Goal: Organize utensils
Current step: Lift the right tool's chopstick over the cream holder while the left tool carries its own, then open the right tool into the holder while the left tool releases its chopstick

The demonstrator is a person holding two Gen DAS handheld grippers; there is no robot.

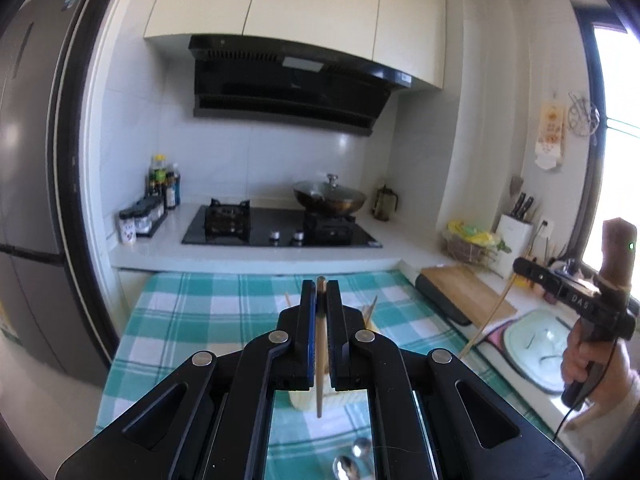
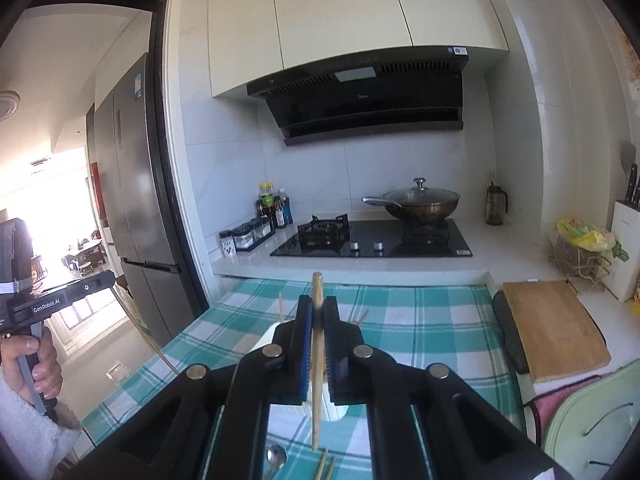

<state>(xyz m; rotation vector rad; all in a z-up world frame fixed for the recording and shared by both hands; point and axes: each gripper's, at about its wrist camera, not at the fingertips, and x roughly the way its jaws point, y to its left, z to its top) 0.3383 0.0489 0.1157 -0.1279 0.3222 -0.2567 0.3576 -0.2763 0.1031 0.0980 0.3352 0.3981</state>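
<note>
Above the table's (image 1: 192, 320) middle, my left gripper (image 1: 321, 294) and right gripper (image 2: 317, 312) each pinch one chopstick (image 1: 319, 360); I'd keep both upright, lowering into the holder (image 1: 308, 400) slowly.

Home kitchen. Gas hob (image 2: 372, 238) with lidded wok (image 2: 422, 202), black range hood (image 2: 360, 100) under cream wall cabinets (image 2: 352, 12), white tiled wall. Sauce bottles (image 2: 272, 204) and spice jars (image 2: 248, 236) on the desk (image 2: 512, 252), knife block (image 1: 516, 228), cutting board (image 2: 556, 328), tall fridge (image 2: 140, 184) by the doorway.
</note>
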